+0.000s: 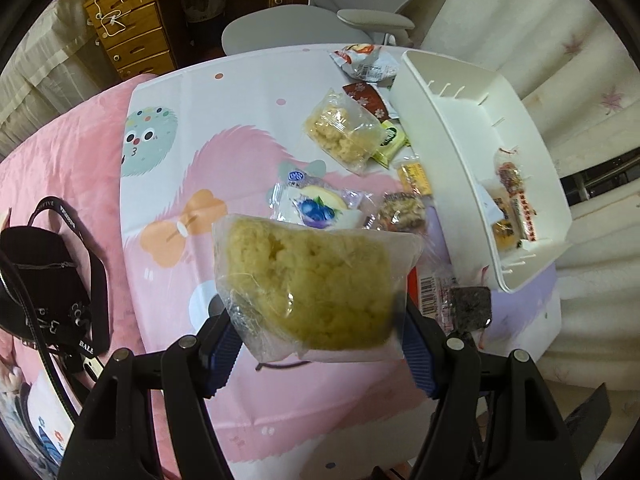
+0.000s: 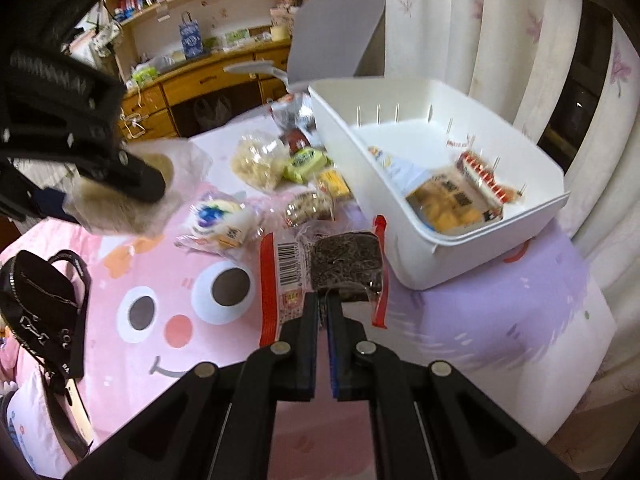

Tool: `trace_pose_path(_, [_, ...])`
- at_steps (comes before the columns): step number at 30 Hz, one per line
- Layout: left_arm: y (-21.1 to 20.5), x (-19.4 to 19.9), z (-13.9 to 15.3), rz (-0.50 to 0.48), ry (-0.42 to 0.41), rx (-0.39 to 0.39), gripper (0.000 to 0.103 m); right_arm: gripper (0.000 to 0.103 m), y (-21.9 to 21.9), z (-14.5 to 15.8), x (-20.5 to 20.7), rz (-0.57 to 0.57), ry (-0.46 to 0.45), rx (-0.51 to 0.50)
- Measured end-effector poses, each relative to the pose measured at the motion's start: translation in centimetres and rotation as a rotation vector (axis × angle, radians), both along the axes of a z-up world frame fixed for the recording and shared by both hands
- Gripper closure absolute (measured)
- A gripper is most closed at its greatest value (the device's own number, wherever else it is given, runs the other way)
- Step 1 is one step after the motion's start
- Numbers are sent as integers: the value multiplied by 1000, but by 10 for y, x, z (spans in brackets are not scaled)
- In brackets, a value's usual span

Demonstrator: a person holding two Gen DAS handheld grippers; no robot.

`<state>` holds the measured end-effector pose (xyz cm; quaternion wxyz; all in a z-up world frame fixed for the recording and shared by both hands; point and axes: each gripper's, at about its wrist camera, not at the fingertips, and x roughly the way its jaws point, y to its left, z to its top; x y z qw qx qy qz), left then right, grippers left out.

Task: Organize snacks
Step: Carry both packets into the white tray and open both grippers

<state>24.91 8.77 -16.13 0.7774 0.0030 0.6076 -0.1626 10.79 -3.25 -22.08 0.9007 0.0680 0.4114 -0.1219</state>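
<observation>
My left gripper (image 1: pixel 320 338) is shut on a clear bag of yellow crumbly cake (image 1: pixel 308 280) and holds it lifted above the patterned tablecloth; the same bag (image 2: pixel 120 200) shows at the left of the right wrist view. My right gripper (image 2: pixel 324 298) is shut on the clear, red-edged wrapper of a dark seaweed-like bar (image 2: pixel 346 264), which hangs just in front of the white bin (image 2: pixel 420 256). In the left wrist view that dark bar (image 1: pixel 470 304) sits at the lower right, near the bin (image 1: pixel 440 120). The bin holds a few packed snacks.
Loose snacks lie on the tablecloth left of the bin: a second clear bag of yellow puffs (image 1: pixel 344 132), a blueberry pack (image 1: pixel 316 208), a green pack (image 1: pixel 390 140), a nut bar (image 1: pixel 402 208). A black bag (image 1: pixel 40 276) lies on the pink bed. A grey chair (image 1: pixel 320 28) stands behind.
</observation>
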Motion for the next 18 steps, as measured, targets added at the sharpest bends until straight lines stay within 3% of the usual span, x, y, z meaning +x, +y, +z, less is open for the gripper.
trace_pose_path(9, [-2,-43,23,-16,-58,-76,34,99,-9,42,-27,34,-87,-45])
trace_pose_path(18, [-31,-72,53,-18,-166,-182,34,99,-49,69,-38,87,-134,-84])
